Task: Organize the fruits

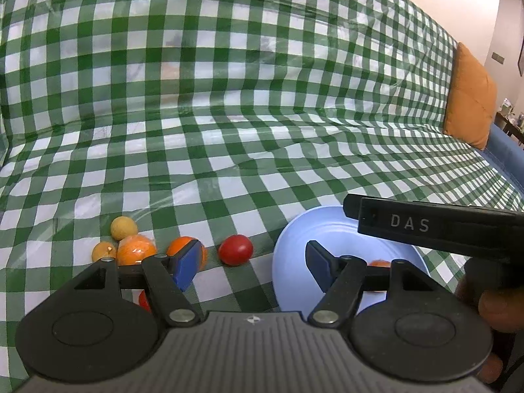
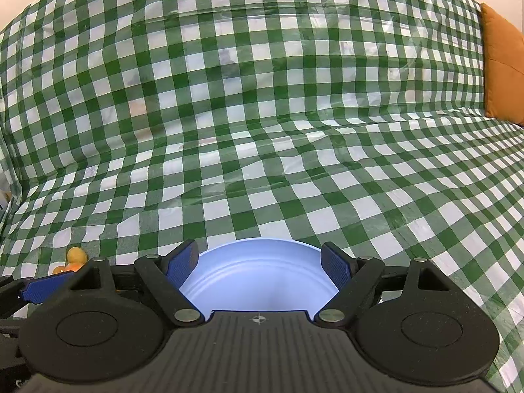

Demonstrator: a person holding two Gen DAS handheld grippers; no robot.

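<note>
- Two grippers, both wide open, nothing between pads of either.
- Left gripper (image 1: pixel 250 263): blue pads well apart, empty, pointing down-fwd at checked cloth (image 1: pixel 229 114). Gap centred on bare cloth w/ red fruit (image 1: pixel 235 249) just beyond, a bit left of centre line.
- Left pad overlaps orange fruit (image 1: pixel 186 252) in left wrist view; contact or merely in front, can't tell.
- Further left, near cloth's front-left area: bigger orange fruit (image 1: pixel 136 249), w/ two small yellow fruits (image 1: pixel 123 228) touching it, one behind, one to its left. Sliver of another red thing low behind left finger linkage, too hidden to name.
- Right of left jaws: pale blue bowl (image 1: pixel 294 262), rim near right pad; a bit of orange visible inside, mostly hidden by linkage.
- Right gripper (image 2: pixel 260 265): pads spread over bowl's (image 2: pixel 255 281) near side, bowl centred in gap, no pad seen touching rim. Nothing held. In left wrist view, black body marked DAS above bowl = prob. right gripper, w/ part of person's hand below it.
- Key relation, as judgement: loose fruits all lie left of bowl; left gripper nearer by far. Red fruit closest to jaw centre, so likely next pick: small shift left + fwd, then carry right to bowl.
- Round fruit, no real long axis; any closing direction OK. Risk: rolling on soft cloth, nudging neighbouring orange.
</note>
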